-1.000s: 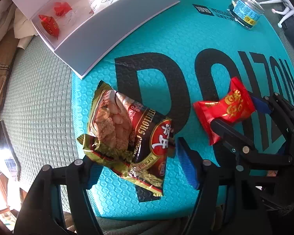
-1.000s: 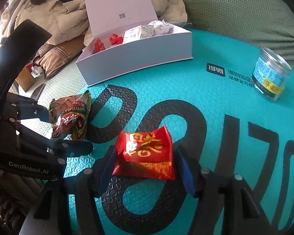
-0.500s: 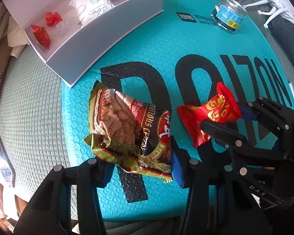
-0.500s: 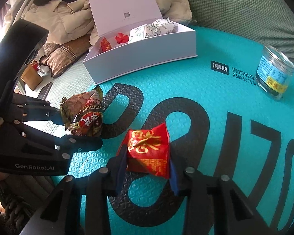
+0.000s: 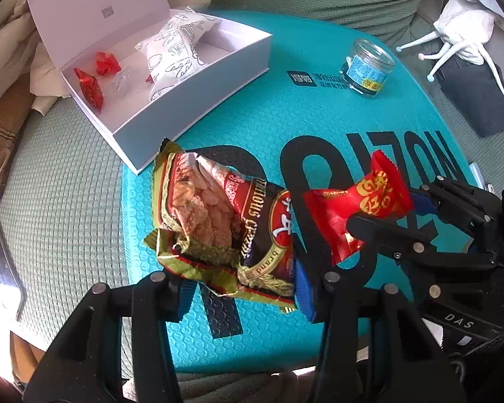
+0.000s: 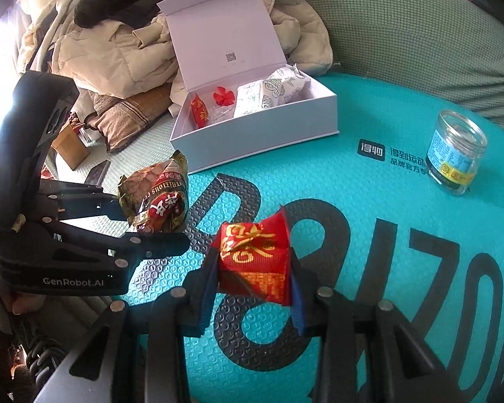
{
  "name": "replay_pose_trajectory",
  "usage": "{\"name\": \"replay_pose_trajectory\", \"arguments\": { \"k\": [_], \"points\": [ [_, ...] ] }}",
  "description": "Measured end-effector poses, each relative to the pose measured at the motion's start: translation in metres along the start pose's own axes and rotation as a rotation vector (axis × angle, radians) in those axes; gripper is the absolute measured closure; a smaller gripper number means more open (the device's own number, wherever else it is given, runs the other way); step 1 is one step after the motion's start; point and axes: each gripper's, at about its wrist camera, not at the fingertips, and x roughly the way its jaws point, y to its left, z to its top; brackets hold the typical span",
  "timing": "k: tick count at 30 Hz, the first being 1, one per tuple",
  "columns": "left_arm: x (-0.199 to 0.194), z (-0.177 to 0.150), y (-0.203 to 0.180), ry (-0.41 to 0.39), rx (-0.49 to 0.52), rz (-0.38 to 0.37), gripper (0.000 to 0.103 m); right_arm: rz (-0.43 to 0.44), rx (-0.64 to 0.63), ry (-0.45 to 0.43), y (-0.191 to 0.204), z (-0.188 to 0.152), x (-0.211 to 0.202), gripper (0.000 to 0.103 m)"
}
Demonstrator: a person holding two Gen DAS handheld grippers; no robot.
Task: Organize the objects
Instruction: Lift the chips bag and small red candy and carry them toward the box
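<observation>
My left gripper (image 5: 240, 290) is shut on a brown and gold snack bag (image 5: 218, 221), lifted above the teal mat (image 5: 285, 114); the bag also shows in the right wrist view (image 6: 158, 198). My right gripper (image 6: 252, 297) is shut on a red packet with gold lettering (image 6: 255, 255), also raised; the packet also shows in the left wrist view (image 5: 356, 201). An open white box (image 5: 198, 77) lies at the mat's far left corner. It holds red candies (image 5: 90, 85) and a white printed pouch (image 5: 174, 50).
A small glass jar with a blue label (image 5: 366, 67) stands on the mat's far right, also in the right wrist view (image 6: 457, 152). Jackets (image 6: 111, 53) are piled behind the box. A green cushion (image 6: 420, 33) surrounds the mat. A phone (image 5: 3, 262) lies at left.
Both grippers closed on their packets and lifted them off the mat. The box has come more fully into view as both rose and moved toward it.
</observation>
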Motion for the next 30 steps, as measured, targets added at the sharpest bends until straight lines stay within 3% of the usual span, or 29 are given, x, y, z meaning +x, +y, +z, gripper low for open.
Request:
{"name": "replay_pose_trajectory", "arguments": {
  "k": [5, 14, 30],
  "points": [
    [0.006, 0.014, -0.01, -0.019, -0.029, -0.009, 0.056, 0.004, -0.014, -0.025, 0.009, 0.006, -0.012, 0.066],
    [-0.032, 0.017, -0.001, -0.07, -0.043, -0.007, 0.056, 0.02, -0.05, -0.07, 0.019, 0.021, -0.031, 0.066],
    [-0.047, 0.045, 0.015, -0.128, -0.089, 0.012, 0.056, 0.055, -0.135, -0.126, 0.03, 0.068, -0.041, 0.066]
  ]
}}
